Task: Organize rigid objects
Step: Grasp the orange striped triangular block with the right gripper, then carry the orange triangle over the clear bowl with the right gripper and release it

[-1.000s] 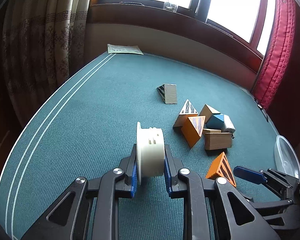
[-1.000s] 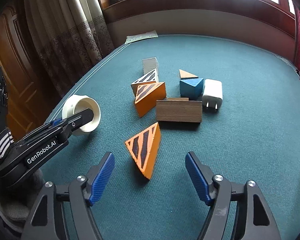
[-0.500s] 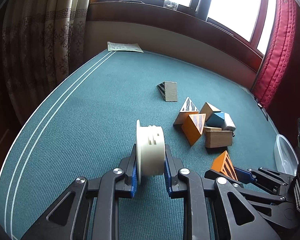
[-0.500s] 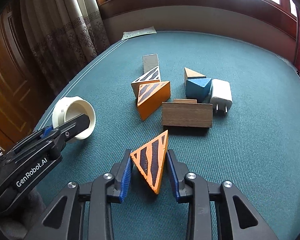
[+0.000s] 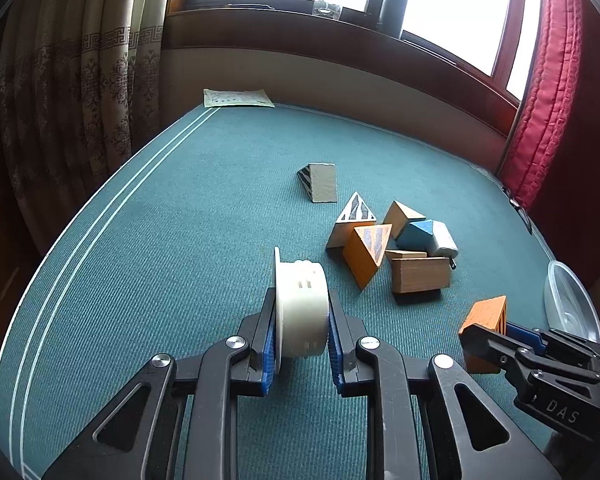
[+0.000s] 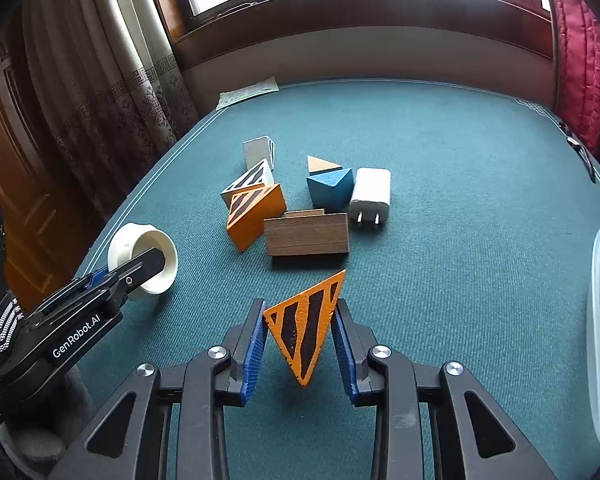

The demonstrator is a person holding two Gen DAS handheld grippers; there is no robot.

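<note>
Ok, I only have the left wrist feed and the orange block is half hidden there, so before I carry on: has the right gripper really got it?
Observer: Yes. The right wrist view shows the right gripper shut on the orange wedge, with a blue pad against each side.
Operator: Any marking on it?
Observer: Black stripes on its triangular face, which points at the right camera.
Operator: Is it off the green cloth?
Observer: It looks so: its lower tip hangs over a shadow.
Operator: And the white thing behind the blue block?
Observer: A white plug charger, lying flat, prongs towards the brown block.
</note>
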